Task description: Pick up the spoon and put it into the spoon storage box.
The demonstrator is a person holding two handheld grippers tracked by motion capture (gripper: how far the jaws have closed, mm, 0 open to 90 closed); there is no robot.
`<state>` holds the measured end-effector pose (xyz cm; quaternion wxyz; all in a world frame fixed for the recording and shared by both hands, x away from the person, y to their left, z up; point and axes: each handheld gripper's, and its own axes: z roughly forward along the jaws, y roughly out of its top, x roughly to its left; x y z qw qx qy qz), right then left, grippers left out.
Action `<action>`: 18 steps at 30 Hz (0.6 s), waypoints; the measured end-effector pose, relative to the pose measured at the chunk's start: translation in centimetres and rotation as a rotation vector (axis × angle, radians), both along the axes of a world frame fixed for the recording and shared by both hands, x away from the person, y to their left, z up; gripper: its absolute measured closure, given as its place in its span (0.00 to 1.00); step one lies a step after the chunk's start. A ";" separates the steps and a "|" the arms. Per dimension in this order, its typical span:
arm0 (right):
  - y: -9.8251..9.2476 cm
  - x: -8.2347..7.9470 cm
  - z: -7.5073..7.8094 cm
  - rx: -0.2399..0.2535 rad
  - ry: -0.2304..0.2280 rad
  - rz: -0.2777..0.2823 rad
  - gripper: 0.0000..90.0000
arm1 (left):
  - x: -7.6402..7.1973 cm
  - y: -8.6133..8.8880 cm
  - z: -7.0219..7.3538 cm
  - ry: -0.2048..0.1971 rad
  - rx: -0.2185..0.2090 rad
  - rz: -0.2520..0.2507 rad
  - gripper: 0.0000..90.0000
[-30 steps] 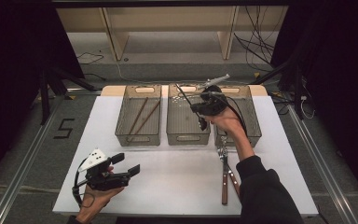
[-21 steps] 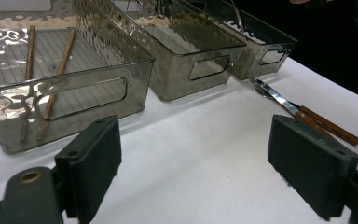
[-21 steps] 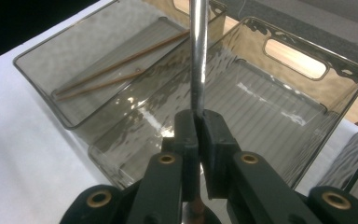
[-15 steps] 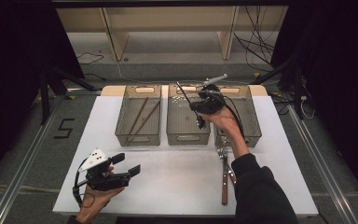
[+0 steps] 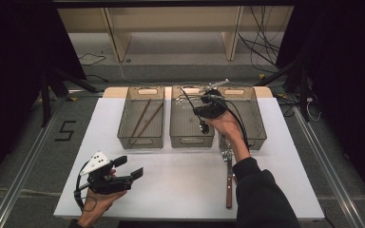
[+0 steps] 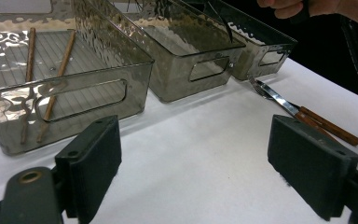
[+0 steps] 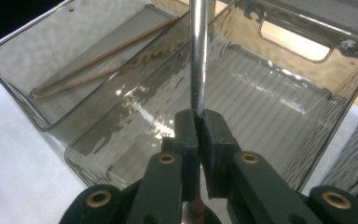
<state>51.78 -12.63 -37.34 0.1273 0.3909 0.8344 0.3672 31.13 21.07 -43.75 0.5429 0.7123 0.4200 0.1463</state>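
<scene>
So the right claw (image 7: 198,122) is clenched on a thin metal utensil (image 7: 198,56), jaws pinched tight around the shaft. It's held up over the middle bin (image 5: 191,137) of the three smoky plastic bins on the white desk (image 5: 180,185). From the right gripper view the shaft runs straight up and away from the jaws, with the open bin right under and ahead of it. In the high view the dark stem (image 5: 188,99) sticks out toward the far left corner of that bin. Could be a spoon or a ladle-type thing, honestly the working end is too blurry to call.

My guess is this is a cutlery sort: the left bin (image 5: 141,137) already has a pair of chopsticks (image 5: 145,118) lying lengthwise, and the utensil is going into the middle one. What matters is that its long axis is roughly along the bin's length, so it should just need lowering and a release.

The left claw (image 5: 128,167) is wide open with nothing in it, parked near the front left of the desk, well apart from the bins. There's also a fork and a wooden-handled knife (image 5: 228,178) lying on the desk just in front of the right bin (image 5: 259,128), much closer to the right hand.
</scene>
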 end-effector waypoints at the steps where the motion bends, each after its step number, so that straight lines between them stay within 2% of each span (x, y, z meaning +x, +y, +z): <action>1: 0.0 0.0 -0.1 -0.002 0.001 0.001 0.96 | 0.0 0.0 0.0 -0.001 0.001 0.002 0.19; 18: 0.2 0.1 -2.1 -0.005 0.043 -0.021 0.95 | 0.0 0.0 0.0 0.000 0.001 0.000 0.19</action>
